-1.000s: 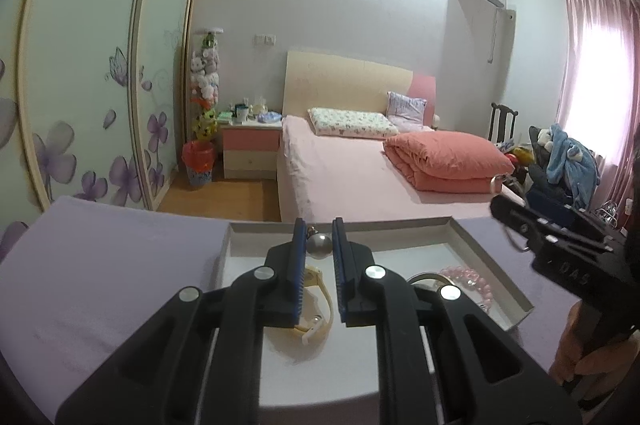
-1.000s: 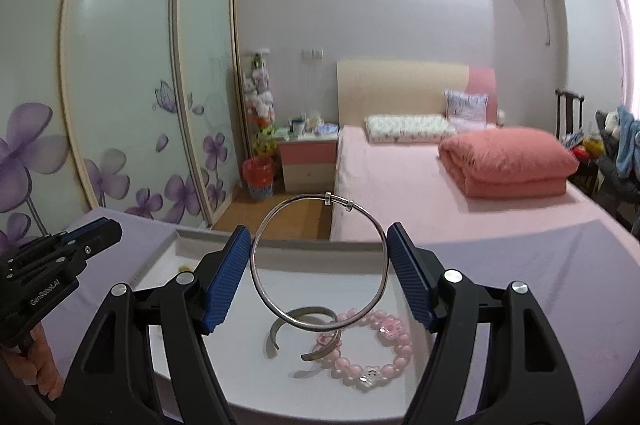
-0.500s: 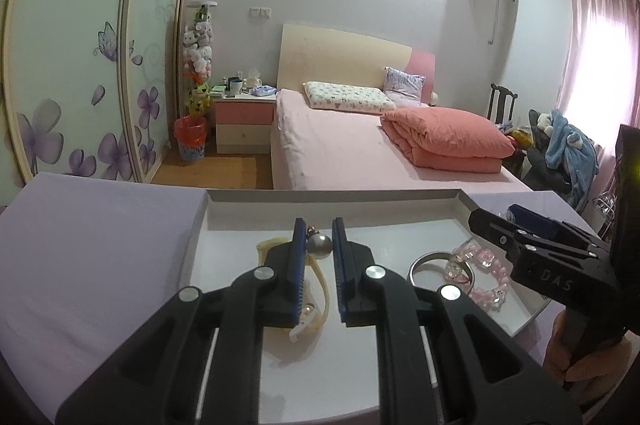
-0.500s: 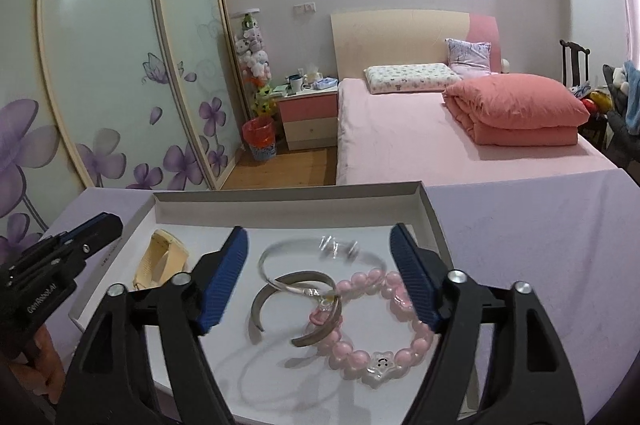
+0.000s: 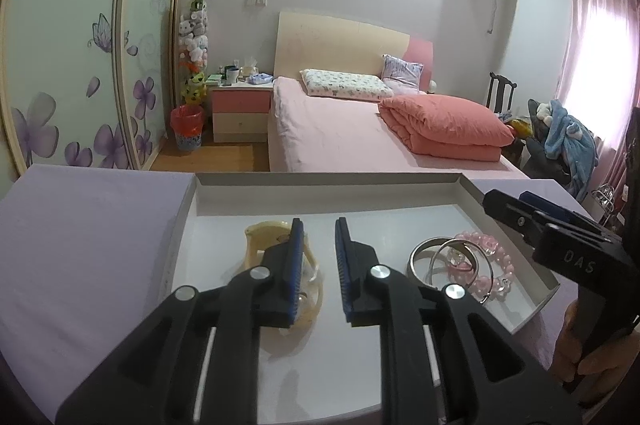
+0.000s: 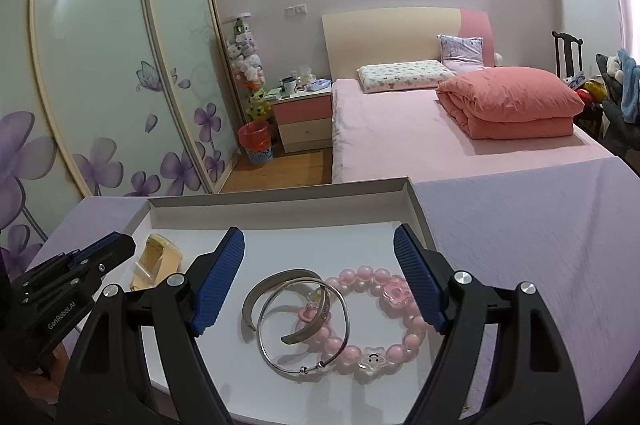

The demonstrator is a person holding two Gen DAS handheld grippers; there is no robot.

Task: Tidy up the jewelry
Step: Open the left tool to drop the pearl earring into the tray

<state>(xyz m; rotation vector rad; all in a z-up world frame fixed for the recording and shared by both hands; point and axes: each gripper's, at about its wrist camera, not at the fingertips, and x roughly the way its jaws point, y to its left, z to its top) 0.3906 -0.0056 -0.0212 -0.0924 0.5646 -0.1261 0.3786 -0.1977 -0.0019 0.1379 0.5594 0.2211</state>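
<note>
A shallow white tray lies on a lilac cloth. In it lie a cream watch at the left, and a thin silver bangle, a silver cuff and a pink bead bracelet overlapping at the right. My left gripper is open and empty above the watch. My right gripper is wide open and empty above the bangles; it also shows at the right in the left wrist view.
The lilac cloth covers the surface around the tray. Beyond it stand a pink bed, a bedside cabinet, a red bin and sliding wardrobe doors.
My right gripper let go of the silver bangle, which now lies in the tray. My left gripper opened and the small silver bead it held is gone from between its fingers. Both lowered toward the tray.
</note>
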